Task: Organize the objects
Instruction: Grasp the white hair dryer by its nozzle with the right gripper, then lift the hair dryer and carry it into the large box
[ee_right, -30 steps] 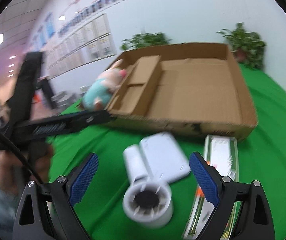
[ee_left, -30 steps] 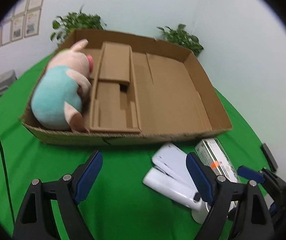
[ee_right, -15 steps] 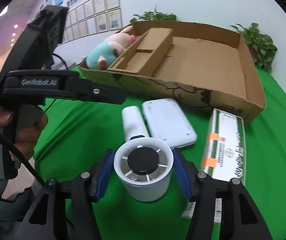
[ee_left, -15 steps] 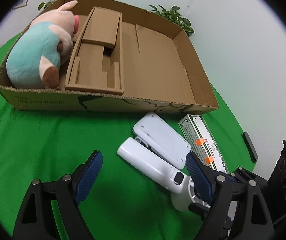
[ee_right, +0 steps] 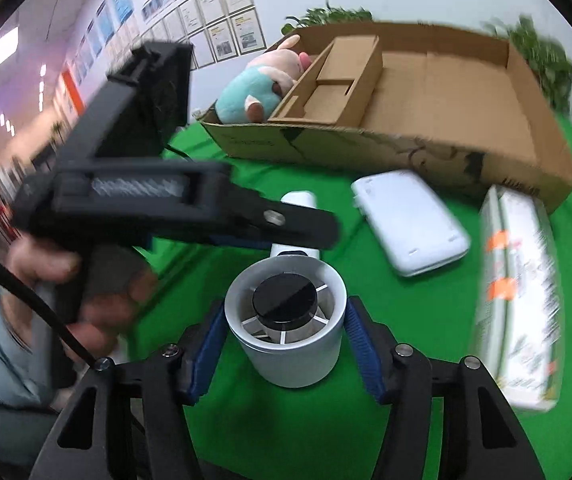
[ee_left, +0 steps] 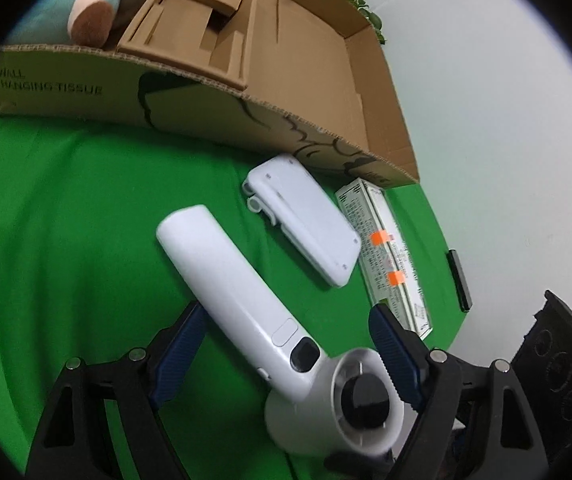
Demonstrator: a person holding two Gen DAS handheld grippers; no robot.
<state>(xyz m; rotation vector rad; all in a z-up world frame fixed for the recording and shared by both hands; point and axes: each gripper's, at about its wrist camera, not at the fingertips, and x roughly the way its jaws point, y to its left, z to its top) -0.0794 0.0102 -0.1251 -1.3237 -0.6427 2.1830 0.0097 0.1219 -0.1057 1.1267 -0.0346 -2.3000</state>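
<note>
My right gripper is shut on the round head of a white handheld fan and holds it above the green cloth. In the left wrist view the fan reaches forward between the open jaws of my left gripper, handle pointing away. A flat white case and a long printed box lie on the cloth just beyond. Behind them stands an open cardboard box with a cardboard insert and a plush pig at its left end.
The table is covered in green cloth. A small black bar lies near the right table edge. My left gripper's body and the hand holding it fill the left of the right wrist view. Potted plants stand behind the box.
My right gripper closed on the fan head and lifted it. My left gripper moved forward and down so that the fan handle now lies between its open jaws.
</note>
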